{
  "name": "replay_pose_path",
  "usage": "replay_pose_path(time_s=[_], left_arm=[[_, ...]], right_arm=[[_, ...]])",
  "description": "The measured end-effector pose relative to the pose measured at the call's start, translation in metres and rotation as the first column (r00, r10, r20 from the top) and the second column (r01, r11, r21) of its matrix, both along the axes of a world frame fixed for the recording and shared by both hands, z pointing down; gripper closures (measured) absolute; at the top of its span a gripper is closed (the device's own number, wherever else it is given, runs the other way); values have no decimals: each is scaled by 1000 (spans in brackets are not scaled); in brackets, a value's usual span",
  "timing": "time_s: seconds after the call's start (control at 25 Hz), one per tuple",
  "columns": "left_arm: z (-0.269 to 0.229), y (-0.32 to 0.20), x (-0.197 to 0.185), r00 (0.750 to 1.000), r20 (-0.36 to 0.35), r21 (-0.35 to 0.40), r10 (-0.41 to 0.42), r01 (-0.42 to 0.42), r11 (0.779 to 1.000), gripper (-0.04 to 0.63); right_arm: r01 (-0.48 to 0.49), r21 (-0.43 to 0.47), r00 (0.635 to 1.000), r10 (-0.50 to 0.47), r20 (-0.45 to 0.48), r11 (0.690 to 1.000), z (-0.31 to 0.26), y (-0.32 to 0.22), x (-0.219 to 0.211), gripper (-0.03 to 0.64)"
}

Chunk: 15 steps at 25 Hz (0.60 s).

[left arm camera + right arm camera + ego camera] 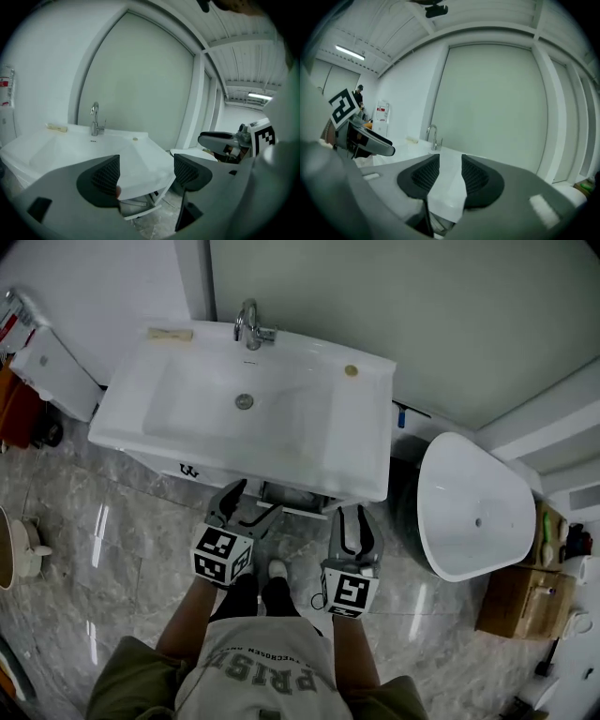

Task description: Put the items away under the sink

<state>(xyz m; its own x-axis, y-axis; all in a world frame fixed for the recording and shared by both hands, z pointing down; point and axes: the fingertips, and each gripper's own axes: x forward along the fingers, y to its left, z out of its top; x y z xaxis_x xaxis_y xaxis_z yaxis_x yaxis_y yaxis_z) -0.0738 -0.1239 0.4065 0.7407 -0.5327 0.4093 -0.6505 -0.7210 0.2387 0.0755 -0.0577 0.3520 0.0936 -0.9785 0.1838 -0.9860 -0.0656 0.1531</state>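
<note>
A white sink (361, 442) is seen from above, with a chrome faucet (248, 324) at the middle of its back rim. Two loose things are left on that rim: a beige oblong item (171, 334) lies at the back left corner, left of the faucet, and a small round item (351, 371) sits on the right side of the rim, well apart from the first. Both are also seen in the left gripper view, on either side of the faucet.

Below the basin's front edge a cabinet (291, 498) is partly visible, with a white panel standing ajar.

The left gripper (246, 507) is held in front of the sink's front edge. Its jaws are spread wide and nothing is held between them; only the basin and the ajar panel are seen through the gap. The right gripper (353, 518) is held beside it, near the sink's front right corner. Its jaws are parted by a narrower gap and are likewise empty.

A white tub (473, 507) stands on the marbled floor (112, 549) to the right of the sink, and a wooden box (525, 601) is seen beyond it.
</note>
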Motion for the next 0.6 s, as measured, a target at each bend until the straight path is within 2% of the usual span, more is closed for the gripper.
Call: replay_pose_path(time_s=[0.16,0.2,0.24,0.28,0.44,0.6], left_arm=[[-61,-9,-5,992,-91,133,-82,94,987,236],[-75,-10,-5,990,-103,170,-97,114,979,284],[-87,-10,-5,987,-112,210,-112,134,969,359],[-97,-10,-5,985,-120,249,-124,150,957,404],[-121,-8,-5,976,-149,350,-157,200,915,549],[-129,-6,-4,970,-179,369,-166,222,902,584]], right_arm=[[9,110,999,-13,38,994,-46,8,1,471],[7,130,999,-11,34,991,-55,9,2,472],[2,151,1000,-5,25,989,-64,11,4,516],[-3,169,1000,1,15,986,-71,12,5,563],[-13,224,1000,15,-6,975,-89,17,6,615],[-5,255,1000,11,-19,967,-100,18,5,615]])
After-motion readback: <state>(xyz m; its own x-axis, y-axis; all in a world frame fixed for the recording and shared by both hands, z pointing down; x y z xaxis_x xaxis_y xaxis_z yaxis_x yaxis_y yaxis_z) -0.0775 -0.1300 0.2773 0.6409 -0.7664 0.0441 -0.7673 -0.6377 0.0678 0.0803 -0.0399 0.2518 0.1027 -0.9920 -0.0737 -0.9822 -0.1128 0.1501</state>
